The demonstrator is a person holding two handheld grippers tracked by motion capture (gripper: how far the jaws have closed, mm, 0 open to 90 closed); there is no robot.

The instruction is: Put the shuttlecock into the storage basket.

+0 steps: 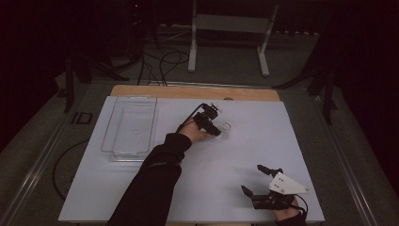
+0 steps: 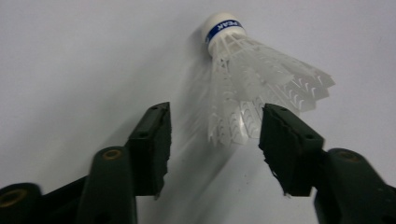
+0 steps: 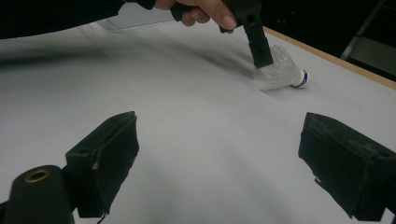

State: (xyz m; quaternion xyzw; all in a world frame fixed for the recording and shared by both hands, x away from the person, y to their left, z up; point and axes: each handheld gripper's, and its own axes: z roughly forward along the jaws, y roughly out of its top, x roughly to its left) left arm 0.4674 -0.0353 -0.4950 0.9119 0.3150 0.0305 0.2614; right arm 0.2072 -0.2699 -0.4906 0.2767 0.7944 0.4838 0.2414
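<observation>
A white plastic shuttlecock [image 2: 252, 79] with a blue band round its cork lies on its side on the white sheet [image 1: 244, 146]. Its skirt points toward my left gripper [image 2: 217, 140], and the skirt's rim sits between the two jaws. The left pad stands clear of it and the right pad is at its edge, so the gripper is open. In the high view the left gripper [image 1: 217, 132] leans down over the shuttlecock [image 1: 226, 127] near the middle of the table. My right gripper [image 1: 251, 178] rests open near the front right edge, with nothing between its jaws [image 3: 219, 154].
A clear plastic tray [image 1: 129, 127] lies at the back left of the sheet. A wooden table edge [image 1: 188, 92] runs along the far side. Beyond it stand a white frame [image 1: 230, 28] and cables [image 1: 160, 66] on the floor.
</observation>
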